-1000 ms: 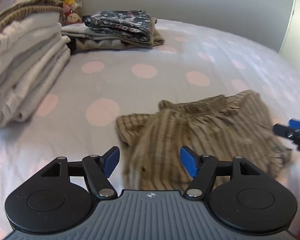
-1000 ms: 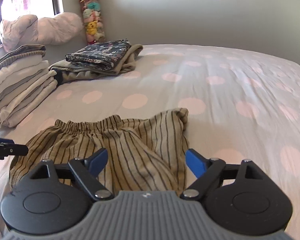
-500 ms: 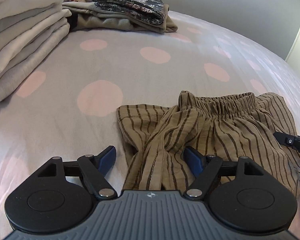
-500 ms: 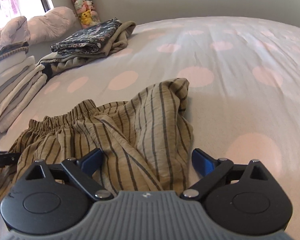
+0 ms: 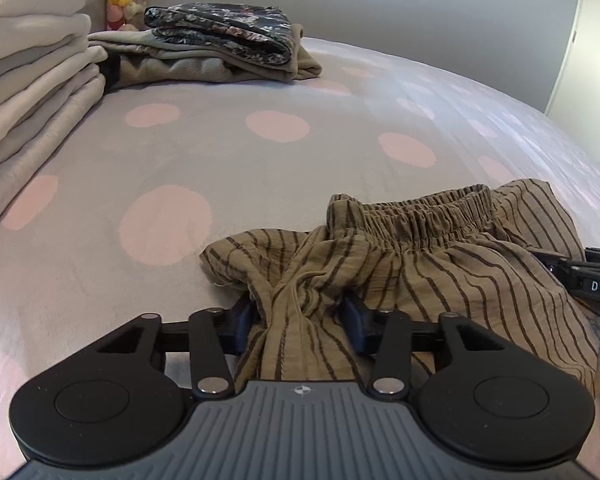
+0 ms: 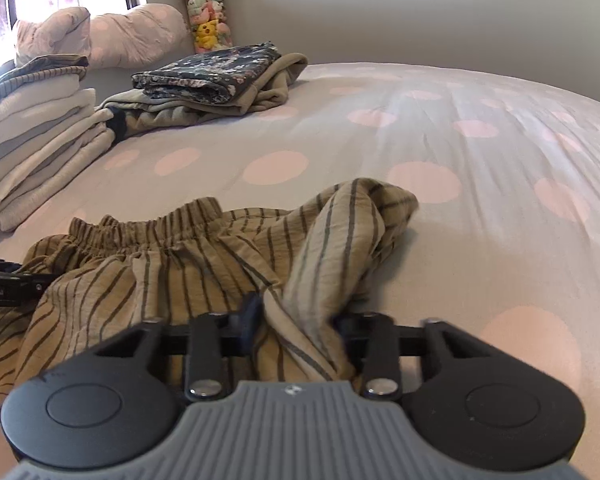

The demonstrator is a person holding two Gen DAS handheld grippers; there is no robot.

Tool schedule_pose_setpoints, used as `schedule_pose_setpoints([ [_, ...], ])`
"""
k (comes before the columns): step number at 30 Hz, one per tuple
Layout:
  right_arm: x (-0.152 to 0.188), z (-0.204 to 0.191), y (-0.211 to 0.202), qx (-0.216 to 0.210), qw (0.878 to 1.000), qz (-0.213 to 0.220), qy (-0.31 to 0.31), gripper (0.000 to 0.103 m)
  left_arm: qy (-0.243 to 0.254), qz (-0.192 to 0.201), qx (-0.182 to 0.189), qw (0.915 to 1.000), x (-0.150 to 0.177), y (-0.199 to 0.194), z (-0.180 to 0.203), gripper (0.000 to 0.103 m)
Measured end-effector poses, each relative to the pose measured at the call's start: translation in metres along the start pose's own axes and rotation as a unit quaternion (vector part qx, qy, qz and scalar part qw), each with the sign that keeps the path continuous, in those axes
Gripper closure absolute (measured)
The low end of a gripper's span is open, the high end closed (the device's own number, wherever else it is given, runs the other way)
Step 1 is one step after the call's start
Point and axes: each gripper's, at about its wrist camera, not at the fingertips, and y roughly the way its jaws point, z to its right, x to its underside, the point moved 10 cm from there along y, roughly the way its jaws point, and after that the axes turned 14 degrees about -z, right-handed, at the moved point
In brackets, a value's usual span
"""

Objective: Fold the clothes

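Brown striped shorts [image 5: 440, 264] with an elastic waistband lie crumpled on the polka-dot bed. My left gripper [image 5: 300, 318] is shut on a bunched fold at the left leg of the shorts. In the right wrist view, my right gripper [image 6: 296, 320] is shut on the other leg of the shorts [image 6: 180, 264], whose lighter inner side is pulled up into a ridge. Each gripper's black body shows at the edge of the other's view: the right gripper [image 5: 592, 280] on the right, the left gripper [image 6: 4, 284] on the left.
A tall stack of folded pale clothes [image 5: 28, 96] stands at the left. A folded dark floral garment on olive clothes [image 5: 220, 44] lies at the back. Pillows [image 6: 100, 36] and a jar of plush toys [image 6: 208, 12] sit by the wall. The pink-dotted sheet [image 6: 480, 168] stretches right.
Both grippers have moved down onto the shorts and gone from open to shut, each pinching a fold of fabric. The cloth is now bunched between the fingers.
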Motion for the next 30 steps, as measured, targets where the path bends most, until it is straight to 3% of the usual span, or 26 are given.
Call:
schedule_pose_setpoints([
  [2,0.000,-0.005,-0.001,0.001,1.000,0.002,-0.011,0.088,0.007,0.003,-0.001,1.0000,0.000,-0.001,0.003,0.075],
  [6,-0.001,-0.014,-0.010,0.019,0.999,0.017,-0.033,0.091,0.015,0.012,0.000,0.9998,-0.002,-0.006,0.006,0.091],
  [13,-0.007,-0.035,-0.050,0.027,0.997,0.054,-0.053,0.092,0.030,0.032,-0.011,0.9990,-0.003,-0.028,0.015,0.095],
  [20,-0.018,-0.055,-0.088,0.044,0.995,0.067,-0.067,0.092,0.025,0.076,-0.013,0.9967,-0.010,-0.075,0.017,0.095],
  [26,-0.053,-0.091,-0.134,0.052,0.989,0.094,-0.103,0.092,-0.013,0.106,0.007,0.9943,-0.025,-0.121,0.000,0.095],
  [30,-0.085,-0.119,-0.155,0.038,0.987,0.110,-0.115,0.092,-0.017,0.125,-0.001,0.9920,-0.041,-0.158,-0.022,0.095],
])
